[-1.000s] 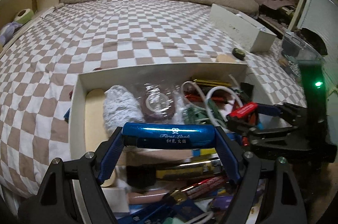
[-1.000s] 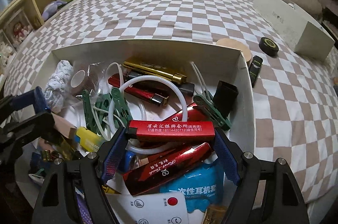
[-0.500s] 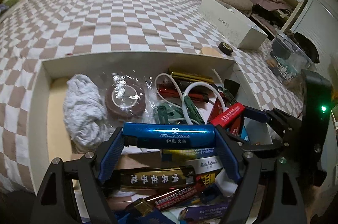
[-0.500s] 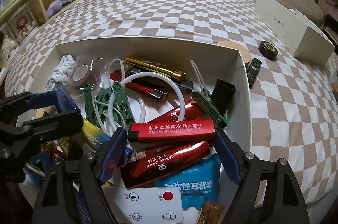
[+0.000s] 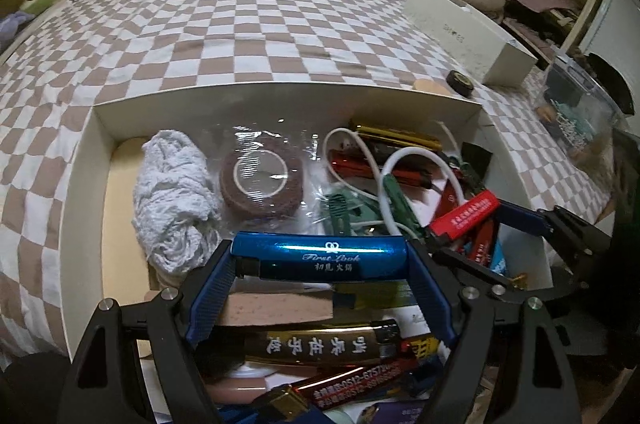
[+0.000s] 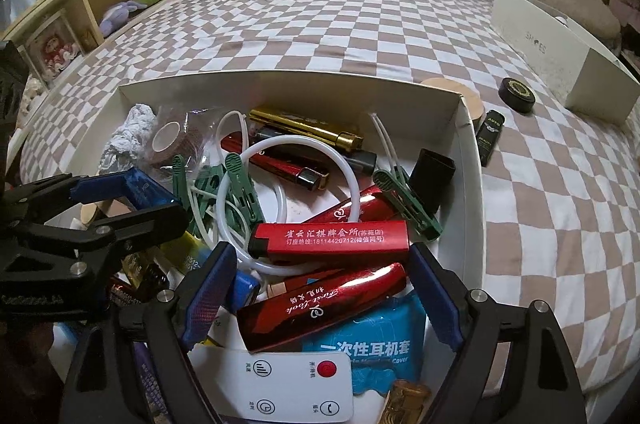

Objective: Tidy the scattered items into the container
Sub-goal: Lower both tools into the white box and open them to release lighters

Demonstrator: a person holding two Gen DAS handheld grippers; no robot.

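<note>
Right gripper (image 6: 320,276) jaws just spread off red lighter (image 6: 329,239); left gripper (image 5: 320,264) pinching blue "First Look" lighter (image 5: 320,255)

Left gripper (image 5: 320,260) angled steeply down, both blue pads pressed on the ends of a blue lighter (image 5: 320,258) held crosswise. Right gripper (image 6: 322,258) pitched down alike, just beside the left; jaws have just been opening, a gap at the left pad, red lighter (image 6: 330,238) lying loose between them.
</note>
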